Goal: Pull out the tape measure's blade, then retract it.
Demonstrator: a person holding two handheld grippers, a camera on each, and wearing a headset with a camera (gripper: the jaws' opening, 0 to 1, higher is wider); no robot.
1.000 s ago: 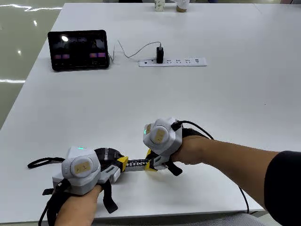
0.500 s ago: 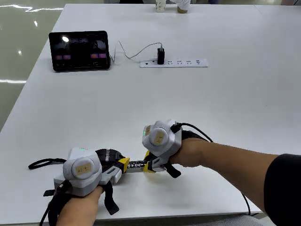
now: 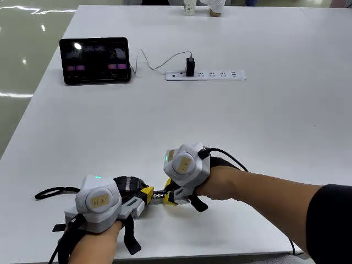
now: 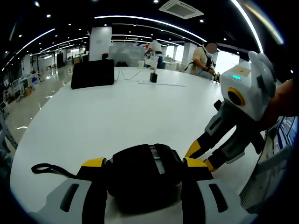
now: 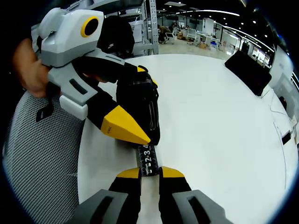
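A black tape measure (image 3: 127, 185) lies near the white table's front edge, its case (image 4: 145, 175) held between the yellow-tipped jaws of my left gripper (image 4: 145, 163), which is shut on it. A short length of blade (image 5: 148, 159) with printed numbers sticks out of the case (image 5: 140, 107). My right gripper (image 5: 150, 173) is shut on the blade's end, close to the case. In the head view the left gripper (image 3: 138, 191) and right gripper (image 3: 167, 198) nearly meet, with the blade (image 3: 157, 194) between them. The tape's black wrist strap (image 3: 52, 192) trails off to the left.
A dark tablet (image 3: 95, 59) stands at the back left. A white power strip (image 3: 206, 75) with a black charger (image 3: 190, 66) and cable lies behind the middle. Cups (image 3: 188, 6) stand at the far edge. The table's front edge (image 3: 220, 254) is just below the grippers.
The right gripper has moved left toward the case and the exposed blade has grown shorter. The left gripper still holds the case in place.
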